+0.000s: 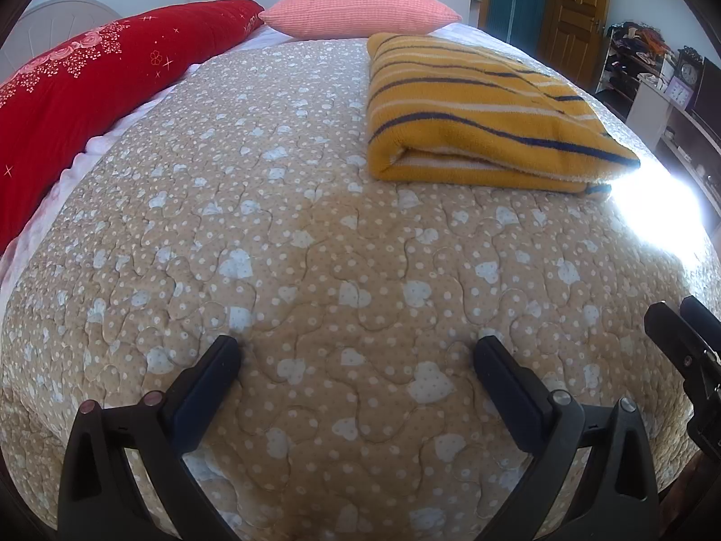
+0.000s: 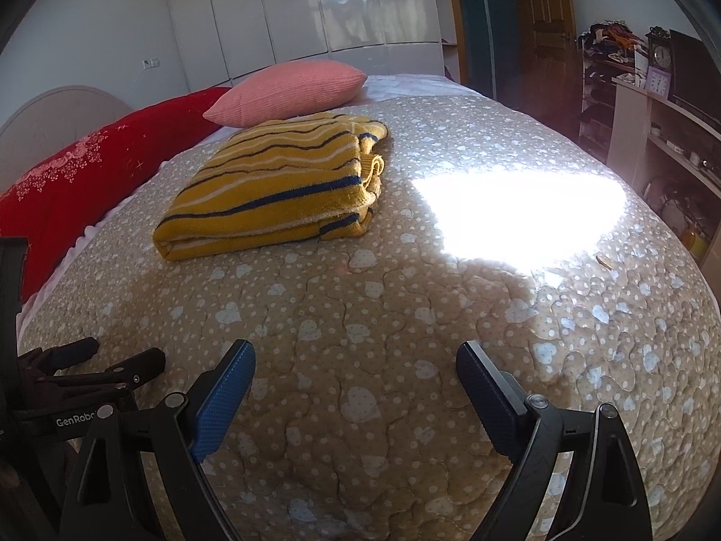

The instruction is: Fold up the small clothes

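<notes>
A yellow knit garment with white and navy stripes [image 1: 477, 112] lies folded into a thick rectangle on the beige quilted bedspread [image 1: 315, 248]. It also shows in the right wrist view [image 2: 275, 189], left of centre. My left gripper [image 1: 358, 354] is open and empty, low over the quilt, well short of the garment. My right gripper [image 2: 356, 360] is open and empty, also near the quilt's front. The right gripper shows at the right edge of the left wrist view [image 1: 680, 338]; the left gripper shows at the left edge of the right wrist view [image 2: 112, 360].
A long red floral pillow [image 1: 90, 85] lies along the left side of the bed, a pink pillow [image 1: 360, 9] at the far end. A bright sun patch [image 2: 518, 212] falls right of the garment. Shelves with clocks [image 2: 658, 63] stand at the right.
</notes>
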Demonstrator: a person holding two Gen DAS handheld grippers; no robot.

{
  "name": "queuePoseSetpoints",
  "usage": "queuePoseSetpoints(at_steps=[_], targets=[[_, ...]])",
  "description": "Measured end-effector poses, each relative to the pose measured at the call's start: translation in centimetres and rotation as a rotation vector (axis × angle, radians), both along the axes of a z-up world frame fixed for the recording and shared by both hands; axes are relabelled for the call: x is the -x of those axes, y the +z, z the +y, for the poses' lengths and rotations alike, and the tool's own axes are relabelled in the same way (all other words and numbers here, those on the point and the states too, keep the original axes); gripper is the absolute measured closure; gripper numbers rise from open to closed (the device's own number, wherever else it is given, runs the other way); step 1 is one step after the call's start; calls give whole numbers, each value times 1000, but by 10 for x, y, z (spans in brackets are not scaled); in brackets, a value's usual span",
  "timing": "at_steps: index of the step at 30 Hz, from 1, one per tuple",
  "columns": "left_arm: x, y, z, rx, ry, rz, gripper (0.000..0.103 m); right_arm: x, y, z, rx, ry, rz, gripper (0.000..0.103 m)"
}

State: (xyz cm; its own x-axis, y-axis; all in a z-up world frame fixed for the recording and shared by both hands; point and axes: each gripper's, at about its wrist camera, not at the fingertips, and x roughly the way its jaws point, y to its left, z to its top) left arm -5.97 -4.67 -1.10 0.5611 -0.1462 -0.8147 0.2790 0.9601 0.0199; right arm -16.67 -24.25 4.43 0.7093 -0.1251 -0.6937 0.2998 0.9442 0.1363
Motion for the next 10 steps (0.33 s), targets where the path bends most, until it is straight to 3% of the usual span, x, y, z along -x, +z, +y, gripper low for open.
queuePoseSetpoints(at_steps=[10], targets=[[0,-1,0,-1,-6,0,0,-13,-2,1,-2,15,12,9]])
